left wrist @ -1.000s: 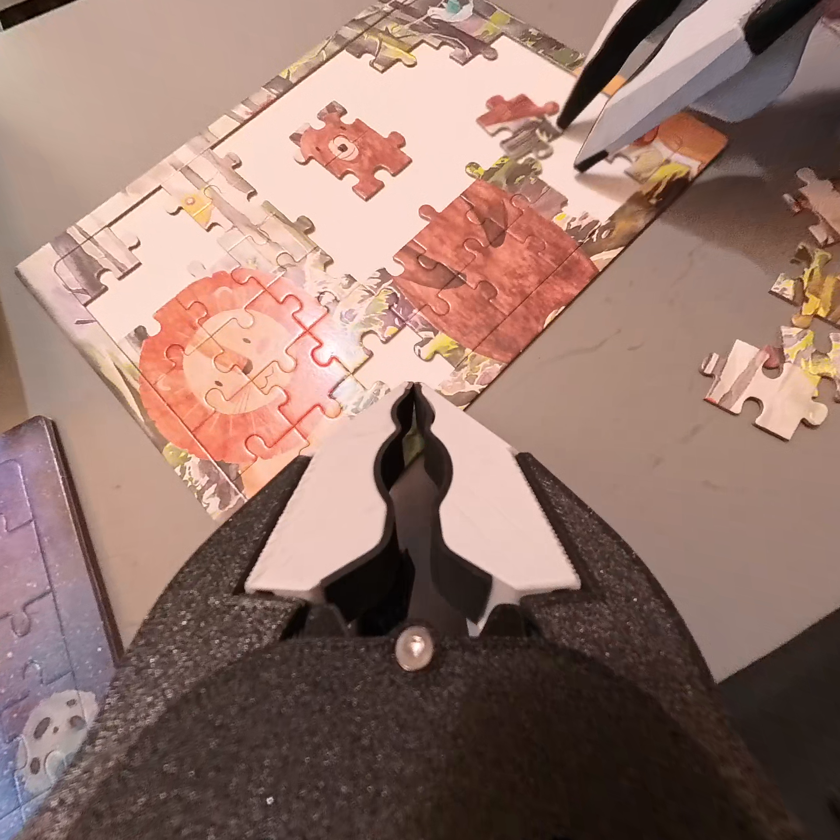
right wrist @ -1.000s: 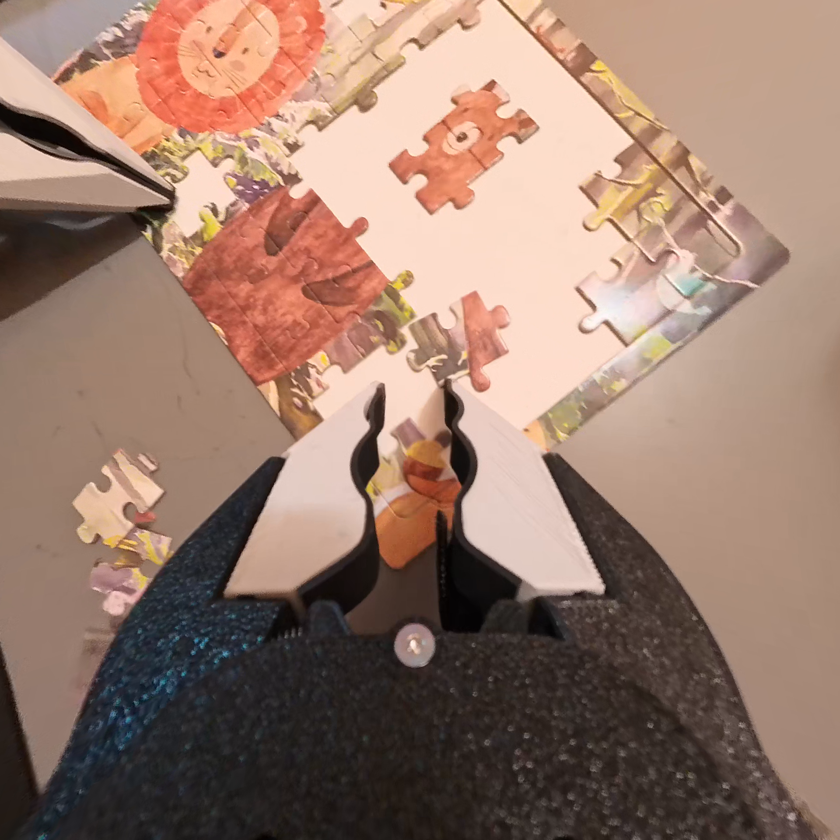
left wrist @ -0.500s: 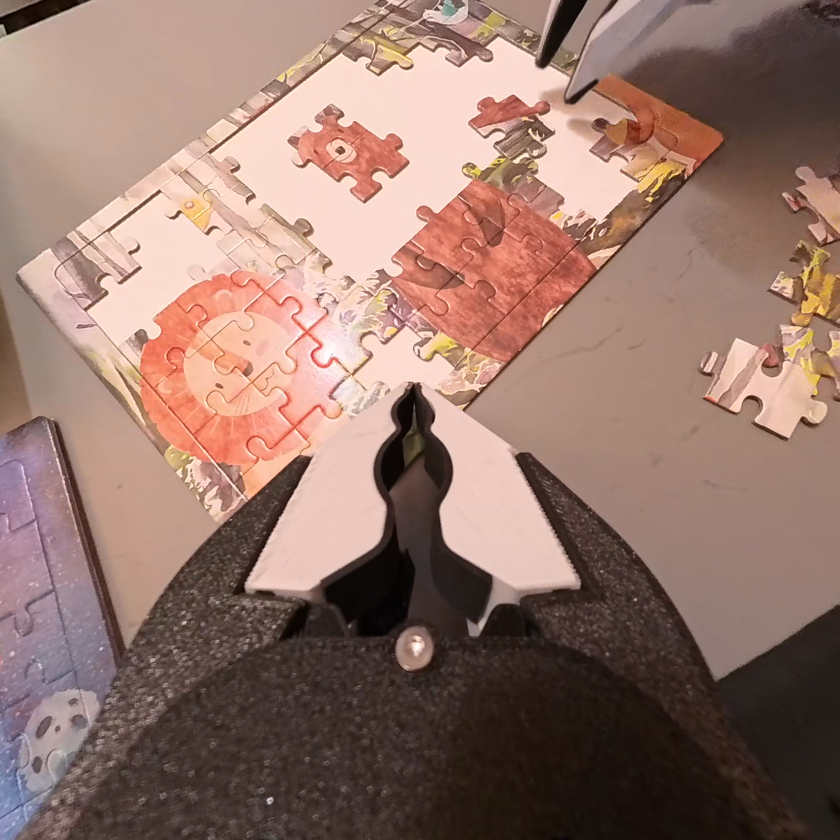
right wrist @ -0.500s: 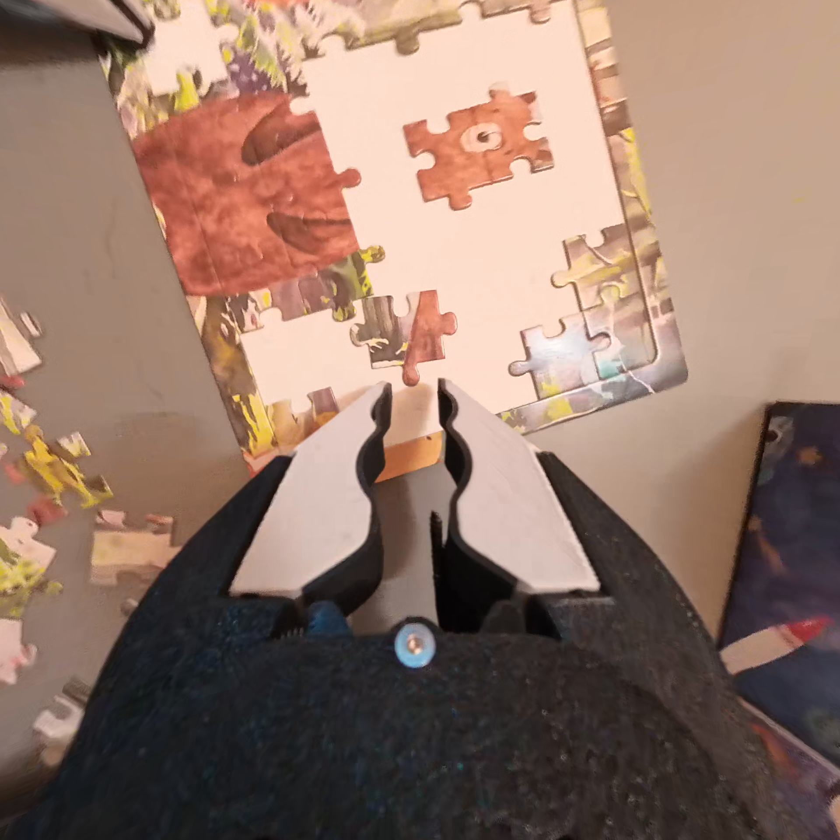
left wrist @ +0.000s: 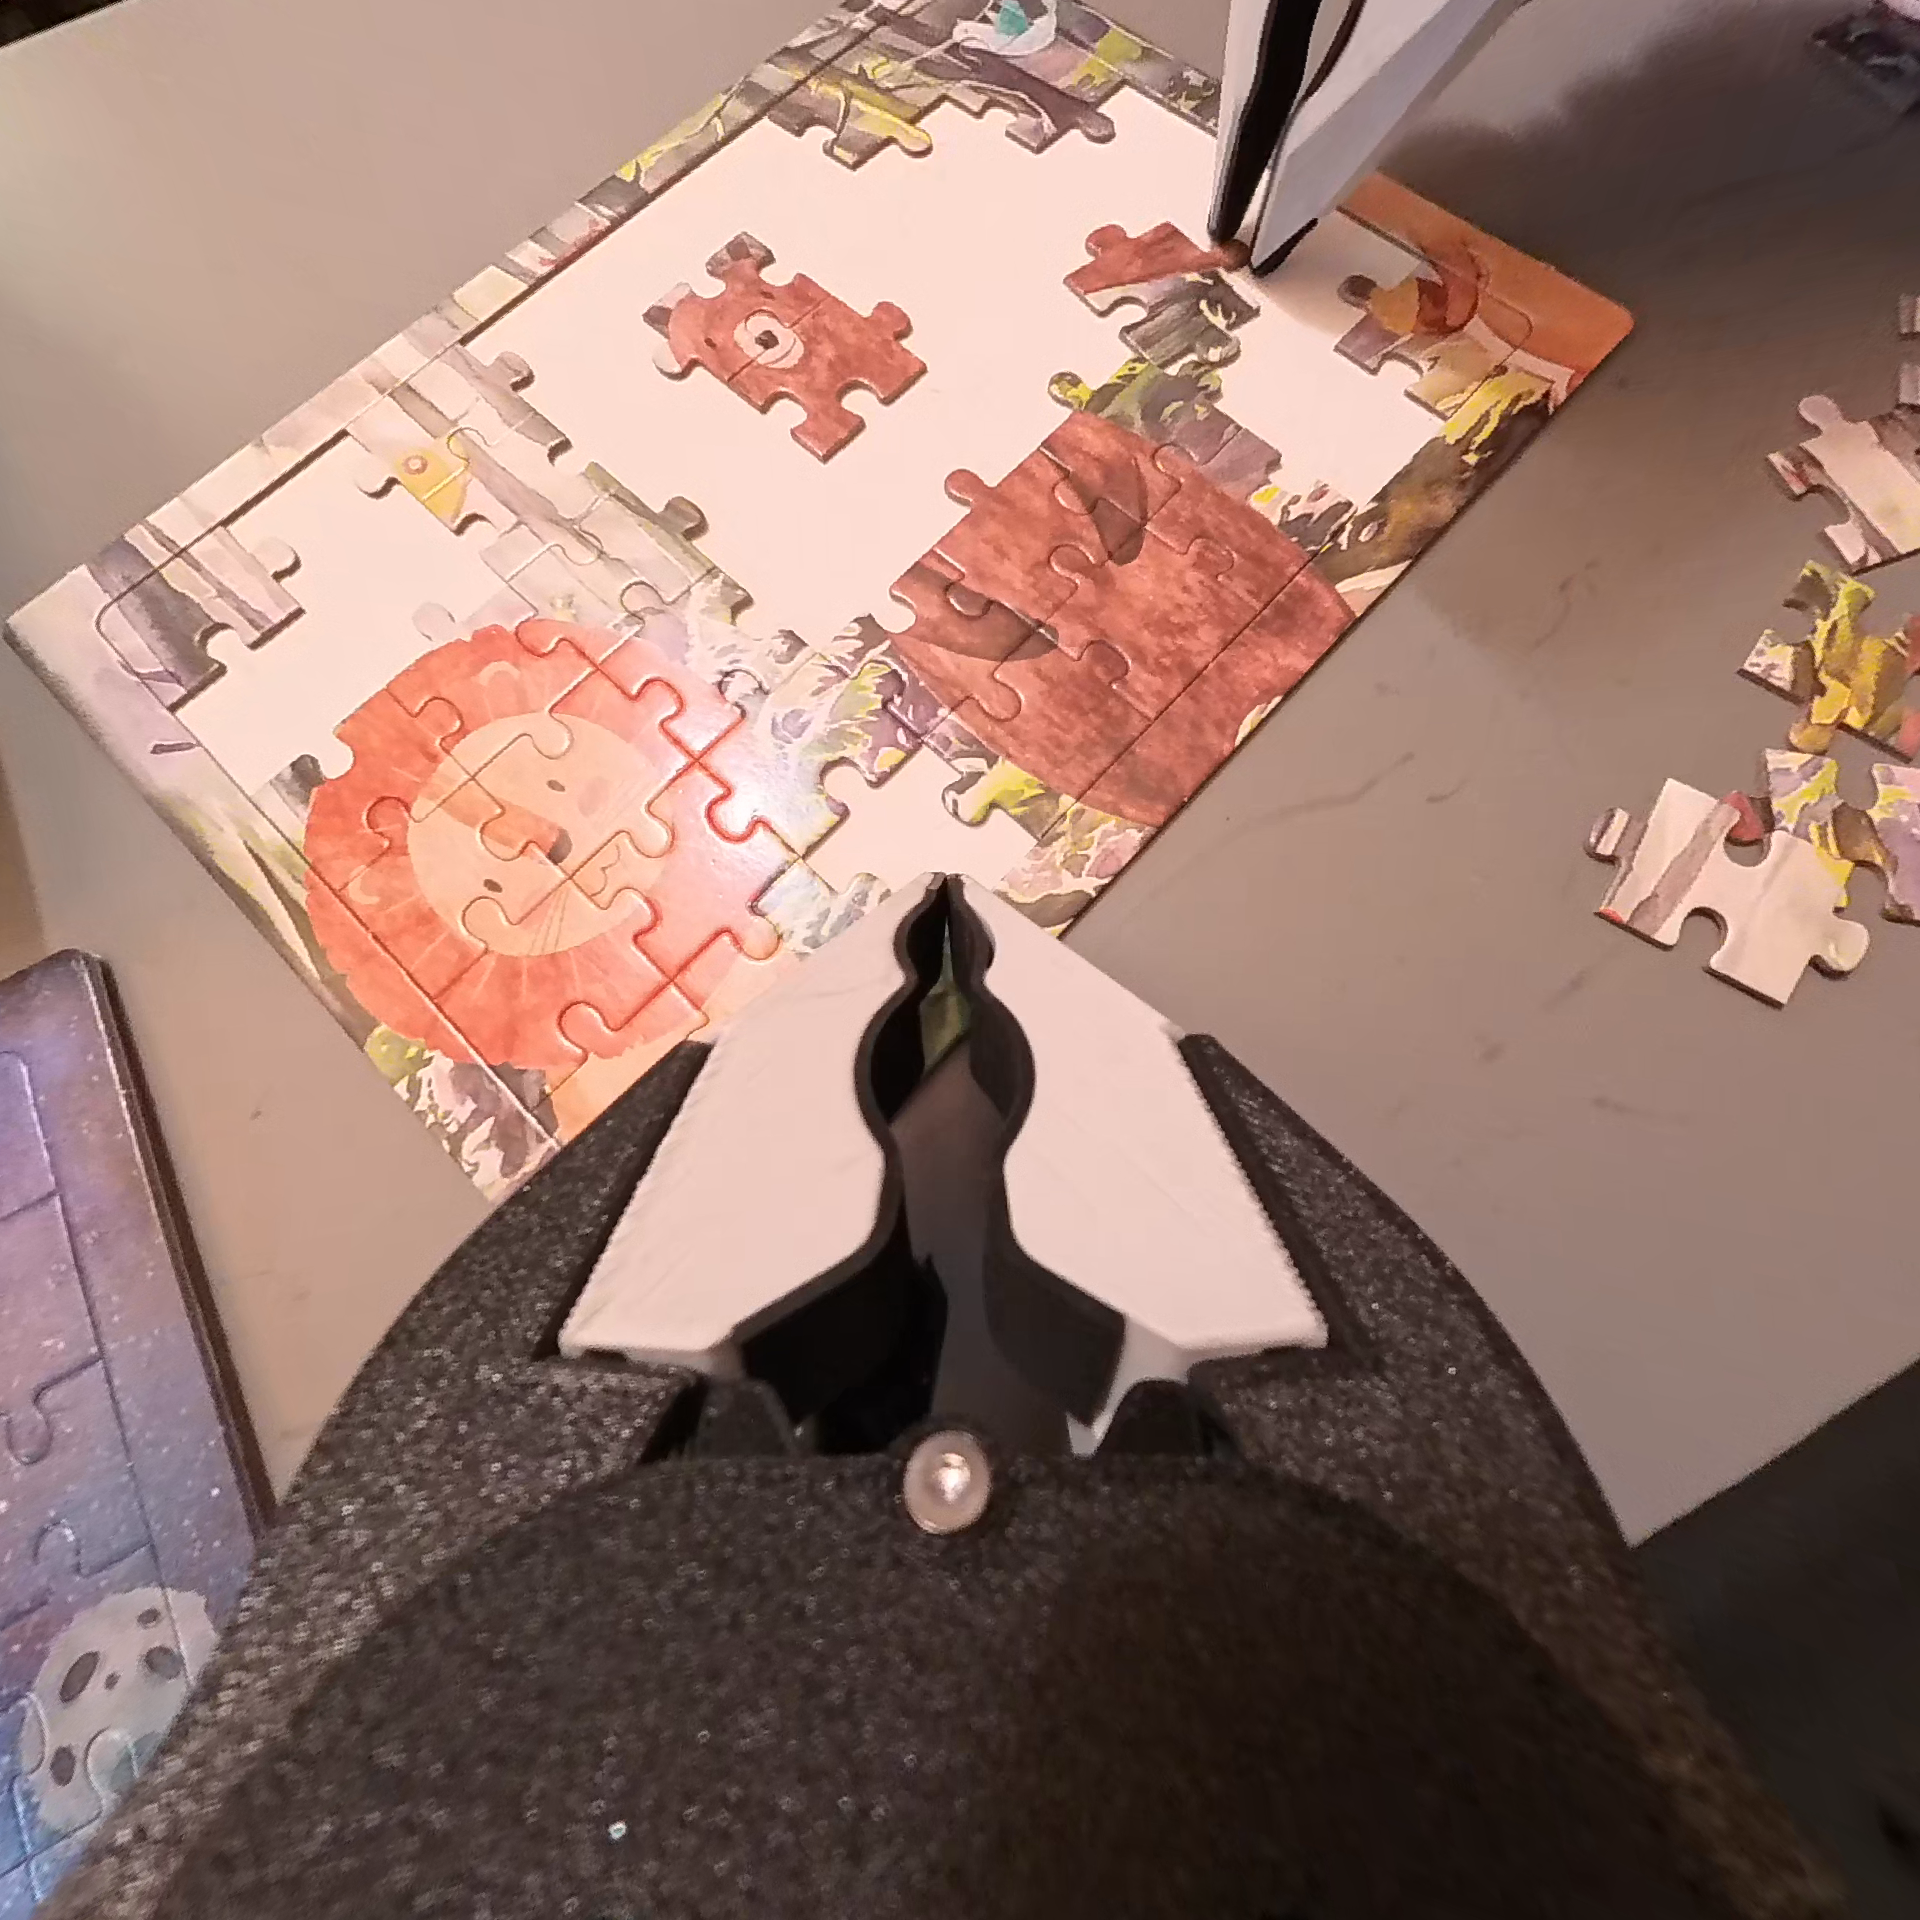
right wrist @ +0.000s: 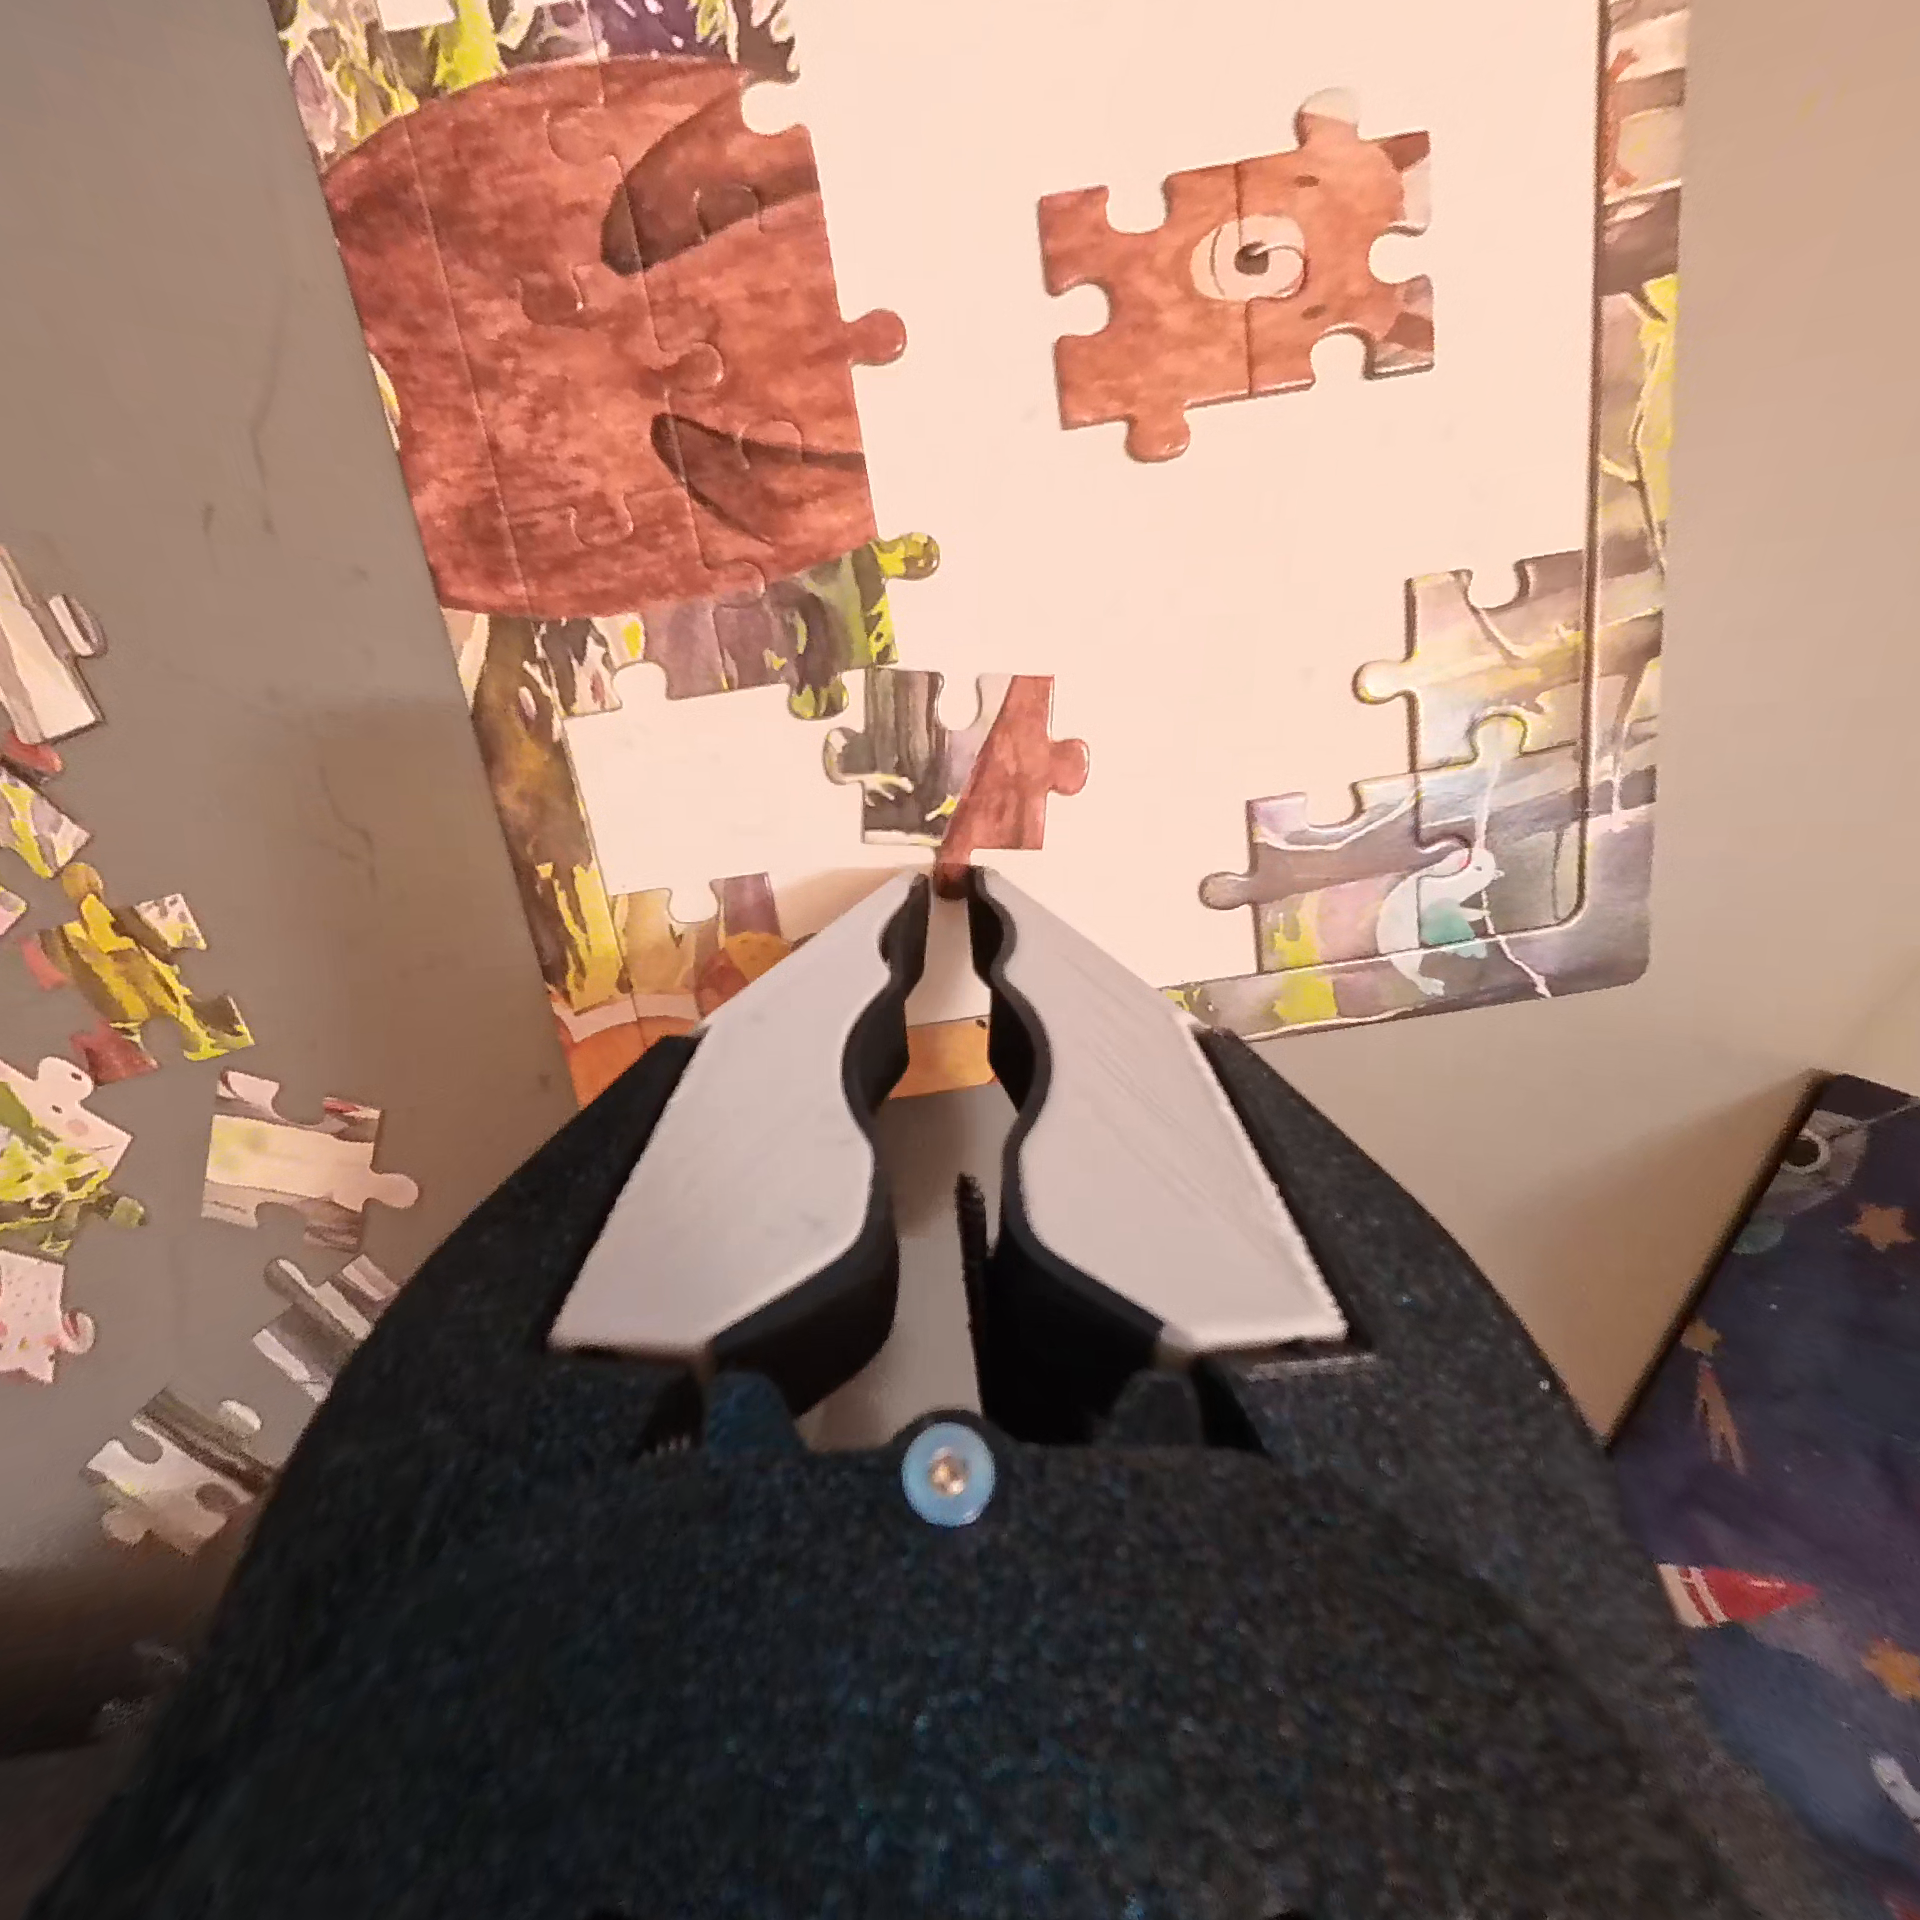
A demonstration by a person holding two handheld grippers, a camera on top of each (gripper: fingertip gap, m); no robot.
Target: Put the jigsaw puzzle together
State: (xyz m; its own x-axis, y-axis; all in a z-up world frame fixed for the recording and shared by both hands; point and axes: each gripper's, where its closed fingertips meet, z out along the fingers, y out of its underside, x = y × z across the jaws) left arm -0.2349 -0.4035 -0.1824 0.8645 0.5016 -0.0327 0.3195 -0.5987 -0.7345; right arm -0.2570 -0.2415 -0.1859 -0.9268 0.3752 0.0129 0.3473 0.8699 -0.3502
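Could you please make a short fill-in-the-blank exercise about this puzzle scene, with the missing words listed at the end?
1. The right gripper pinches the tab of a loose grey-and-brown cardboard puzzle piece that lies on the ____ backing of the puzzle tray.
2. The left gripper is ____ and holds nothing.
3. The finished round orange face in the puzzle is a ____.
4. The two joined brown pieces with the bear face touch ____ other placed pieces.

Missing words: white; shut; lion; no

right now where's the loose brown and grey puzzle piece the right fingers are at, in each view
Left wrist view: the brown and grey puzzle piece lies top right, at the far fingers' tips.
Right wrist view: centre, just beyond this view's fingers.
Shared landmark: the two-piece brown bear face.
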